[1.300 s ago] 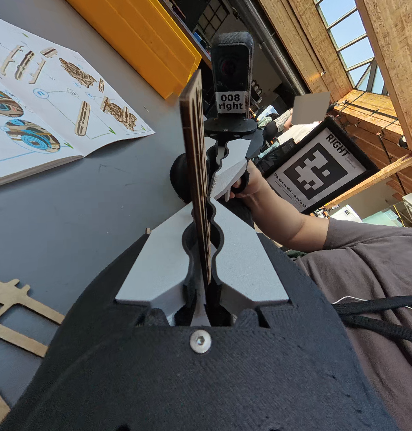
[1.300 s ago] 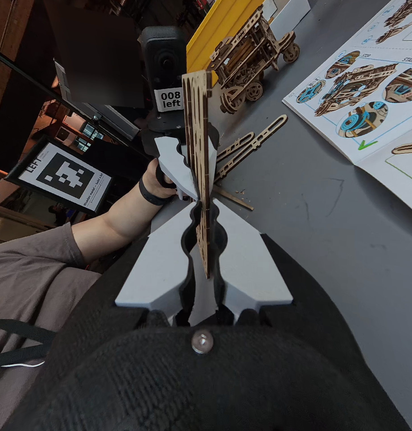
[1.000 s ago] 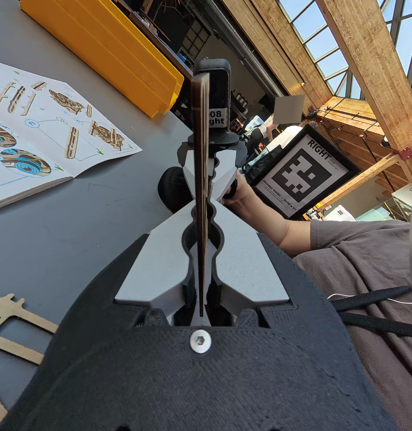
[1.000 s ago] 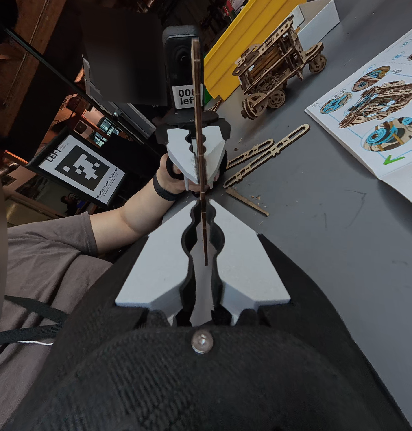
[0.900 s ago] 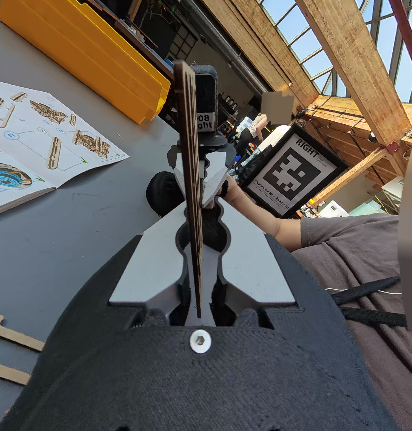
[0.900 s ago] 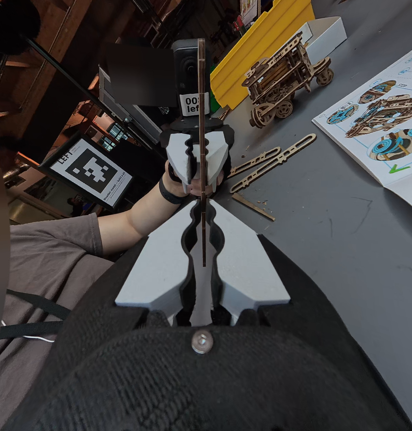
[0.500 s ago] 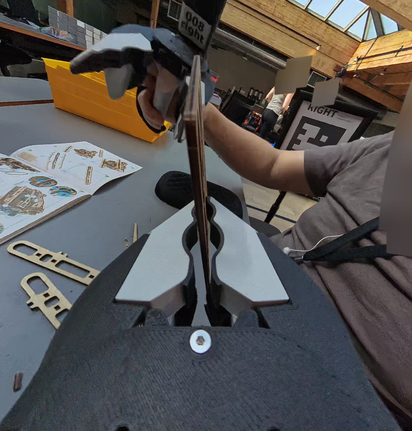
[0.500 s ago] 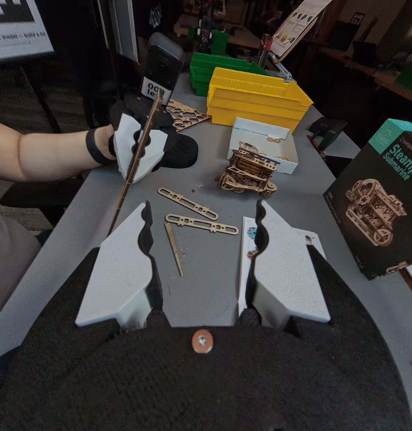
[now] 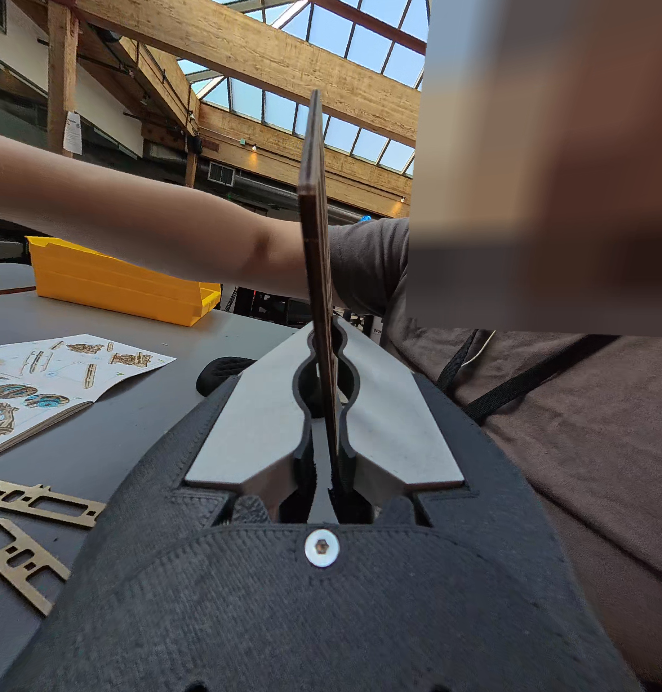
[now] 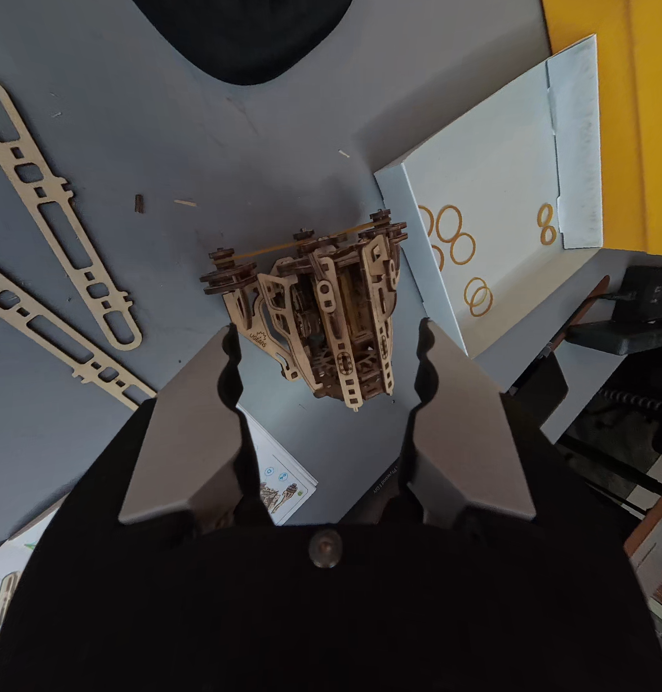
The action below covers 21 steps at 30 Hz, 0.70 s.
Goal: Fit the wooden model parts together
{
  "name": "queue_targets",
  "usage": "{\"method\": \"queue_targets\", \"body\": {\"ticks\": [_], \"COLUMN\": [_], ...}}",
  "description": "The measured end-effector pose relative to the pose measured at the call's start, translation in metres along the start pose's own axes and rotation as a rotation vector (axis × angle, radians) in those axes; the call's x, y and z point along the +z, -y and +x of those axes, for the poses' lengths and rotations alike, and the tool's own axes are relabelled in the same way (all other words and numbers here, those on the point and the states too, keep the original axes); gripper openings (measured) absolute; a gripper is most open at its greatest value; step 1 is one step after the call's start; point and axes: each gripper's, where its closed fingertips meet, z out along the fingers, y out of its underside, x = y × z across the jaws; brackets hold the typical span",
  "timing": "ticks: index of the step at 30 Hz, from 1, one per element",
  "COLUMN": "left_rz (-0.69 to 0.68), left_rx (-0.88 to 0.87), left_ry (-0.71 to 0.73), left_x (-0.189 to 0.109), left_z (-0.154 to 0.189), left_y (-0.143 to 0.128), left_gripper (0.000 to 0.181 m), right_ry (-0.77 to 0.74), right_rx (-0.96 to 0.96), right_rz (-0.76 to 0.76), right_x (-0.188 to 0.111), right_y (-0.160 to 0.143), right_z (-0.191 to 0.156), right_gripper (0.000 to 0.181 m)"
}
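Plywood, thin and dark along its laser-cut edge, is standing edge-on in the left gripper: a flat wooden sheet is rising upright and slightly tilted out of the clenched jaws, whose pale grey faceted fingers with wavy black inner edges are pressing on it from both sides. Behind the sheet a person's bare forearm is reaching across the view, leading into a brown-grey sleeve.

On the matte grey worktop an open instruction booklet is lying flat with its printed pages up, and two pale slotted wooden strips are lying near the left edge. A yellow plastic bin is sitting farther back.

The right gripper is pointing down at the worktop with its jaws spread wide and gripping nothing. Between and just beyond its fingertips, the partly built wooden model is sitting on the worktop: a dense, rounded cluster of interlocked light plywood plates, small stacked discs and a stretched yellow rubber band along its far side. Whether the fingertips are touching it cannot be told.

Just right of the model, a shallow white cardboard tray is holding loose yellow rubber bands. Two long slotted strips with rounded ends are lying flat, left of the model, well apart from it. A corner of the booklet is showing between the fingers.
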Motion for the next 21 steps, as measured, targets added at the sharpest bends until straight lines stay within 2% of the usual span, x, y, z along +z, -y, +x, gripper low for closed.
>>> {"method": "queue_targets", "body": {"ticks": [3,5,7,15,17,19,21], "left_rz": [0.023,0.046,0.071,0.115,0.117,0.114,0.109], "left_rx": [0.0,-0.006,-0.017,-0.037,-0.039,-0.04,-0.044], "left_ry": [-0.009,-0.026,-0.033,-0.044,-0.045,-0.038,-0.036], "left_x": [-0.002,-0.004,-0.006,-0.011,-0.011,-0.011,-0.01], "left_z": [0.002,0.005,0.005,0.004,0.004,0.002,0.001], "left_y": [0.003,0.007,0.011,0.018,0.018,0.017,0.016], "left_gripper": [0.0,0.0,0.0,0.0,0.0,0.0,0.0], "right_ry": [0.089,0.168,0.203,0.23,0.219,0.18,0.178], "right_rx": [0.026,0.06,0.079,0.042,0.025,0.005,0.019], "right_rz": [0.011,0.009,-0.013,-0.087,-0.102,-0.088,-0.071], "right_x": [0.014,0.016,0.017,0.012,0.014,0.015,0.015], "right_y": [0.001,0.0,-0.004,-0.016,-0.02,-0.018,-0.016], "right_z": [-0.001,-0.006,-0.006,-0.003,-0.002,0.003,0.003], "right_gripper": [0.092,0.082,0.082,0.076,0.073,0.061,0.061]}}
